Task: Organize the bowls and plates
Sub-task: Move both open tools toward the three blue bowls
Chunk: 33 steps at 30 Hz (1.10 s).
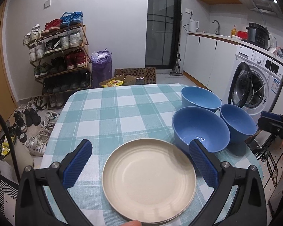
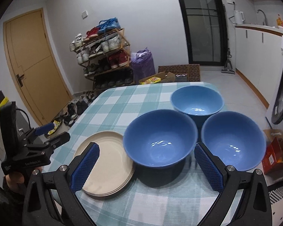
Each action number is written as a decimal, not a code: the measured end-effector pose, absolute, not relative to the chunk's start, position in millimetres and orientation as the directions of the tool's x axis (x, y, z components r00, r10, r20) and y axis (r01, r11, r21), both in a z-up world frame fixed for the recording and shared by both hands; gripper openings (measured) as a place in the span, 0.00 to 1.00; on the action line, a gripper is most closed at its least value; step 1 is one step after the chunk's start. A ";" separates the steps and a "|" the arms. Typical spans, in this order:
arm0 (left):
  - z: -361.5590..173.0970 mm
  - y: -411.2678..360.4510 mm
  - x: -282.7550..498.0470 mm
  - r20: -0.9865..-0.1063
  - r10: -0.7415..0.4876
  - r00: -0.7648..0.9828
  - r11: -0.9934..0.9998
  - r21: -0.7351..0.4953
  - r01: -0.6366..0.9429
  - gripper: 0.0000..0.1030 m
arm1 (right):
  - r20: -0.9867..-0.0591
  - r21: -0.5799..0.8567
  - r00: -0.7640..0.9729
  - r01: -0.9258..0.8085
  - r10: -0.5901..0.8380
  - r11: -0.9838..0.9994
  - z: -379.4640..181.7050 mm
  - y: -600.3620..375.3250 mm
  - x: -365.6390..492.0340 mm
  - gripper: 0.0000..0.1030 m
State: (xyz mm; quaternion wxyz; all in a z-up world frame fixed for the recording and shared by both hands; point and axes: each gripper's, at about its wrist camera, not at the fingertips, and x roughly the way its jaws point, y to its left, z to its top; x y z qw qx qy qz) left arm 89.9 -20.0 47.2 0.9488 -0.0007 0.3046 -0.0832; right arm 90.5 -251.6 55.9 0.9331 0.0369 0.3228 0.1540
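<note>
**Both grippers wide open over plates and bowls**

Closest to me, my left gripper (image 1: 141, 160) hangs over the plates (image 1: 149, 184). Its blue fingers (image 1: 78, 164) are spread wide, one on each side, and I cannot see them touching anything. The plates are cream and lie in a stack at the near edge of the table (image 1: 111, 113). From the edges in the right view I can tell there are a few plates, but I cannot count them for sure. A fingertip (image 1: 131, 223) peeks in at the bottom of the left view; the rest of it is cut off.

My right gripper (image 2: 147, 167) is spread wide too and holds nothing. The near bowl (image 2: 160, 141) sits between its fingers in the picture. I cannot tell if the bowl touches the plates. The right bowl (image 2: 234, 141) stands just beside it. The right finger hides part of the gap between them.

Behind those two stands the far bowl (image 2: 197, 101), lighter blue. Its lower part is hidden by the front bowls.

Past the table I see a shoe rack (image 2: 105, 56) and a washer (image 1: 254, 82) with its door open.
</note>
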 end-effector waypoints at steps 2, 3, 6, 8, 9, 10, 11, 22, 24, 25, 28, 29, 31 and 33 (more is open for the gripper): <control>50.9 -25.0 92.2 -0.573 -0.166 0.803 0.985 -0.053 0.165 1.00 | -0.583 0.168 0.757 -0.244 0.296 0.955 63.7 -264.1 88.6 0.99; 52.6 -27.6 93.5 -0.571 -0.169 0.803 0.984 -0.053 0.169 1.00 | -0.581 0.167 0.760 -0.239 0.291 0.957 66.3 -267.0 89.6 0.99; 59.0 -34.9 99.0 -0.567 -0.176 0.805 0.983 -0.052 0.178 1.00 | -0.566 0.163 0.779 -0.216 0.270 0.963 76.8 -282.2 86.8 0.99; 63.8 -38.7 101.3 -0.559 -0.181 0.809 0.982 -0.055 0.182 1.00 | -0.558 0.160 0.787 -0.207 0.261 0.965 82.4 -290.1 85.3 0.99; 66.6 -40.4 102.6 -0.554 -0.185 0.811 0.981 -0.057 0.185 1.00 | -0.555 0.158 0.791 -0.201 0.255 0.967 85.0 -294.1 85.0 0.99; 69.2 -41.4 103.3 -0.550 -0.188 0.814 0.981 -0.059 0.186 1.00 | -0.552 0.154 0.796 -0.195 0.248 0.969 88.2 -298.2 84.6 0.99; 72.6 -42.9 104.3 -0.545 -0.192 0.816 0.980 -0.063 0.189 1.00 | -0.549 0.151 0.800 -0.192 0.244 0.970 90.7 -300.7 85.0 0.99; 95.3 -50.5 112.4 -0.514 -0.210 0.832 0.976 -0.057 0.212 1.00 | -0.512 0.127 0.835 -0.159 0.202 0.979 124.2 -333.5 76.6 0.99; 98.1 -51.5 114.2 -0.507 -0.209 0.836 0.976 -0.052 0.212 1.00 | -0.508 0.121 0.838 -0.156 0.196 0.980 130.1 -338.1 76.1 0.99; 99.4 -51.9 115.5 -0.504 -0.210 0.838 0.976 -0.052 0.214 1.00 | -0.508 0.120 0.839 -0.156 0.196 0.980 131.7 -339.0 76.9 0.99; 102.1 -54.0 121.5 -0.505 -0.215 0.836 0.974 -0.056 0.218 1.00 | -0.513 0.112 0.837 -0.155 0.191 0.982 134.0 -339.4 80.9 0.99; 102.7 -55.3 123.4 -0.506 -0.216 0.835 0.974 -0.055 0.218 1.00 | -0.516 0.109 0.835 -0.156 0.190 0.982 134.1 -339.3 83.1 0.99; 103.8 -57.8 128.2 -0.506 -0.214 0.835 0.974 -0.051 0.219 1.00 | -0.522 0.106 0.831 -0.159 0.191 0.982 133.8 -338.3 88.2 0.99; 104.0 -60.3 134.7 -0.510 -0.213 0.833 0.975 -0.053 0.217 1.00 | -0.527 0.106 0.827 -0.164 0.195 0.981 132.4 -337.3 94.7 0.99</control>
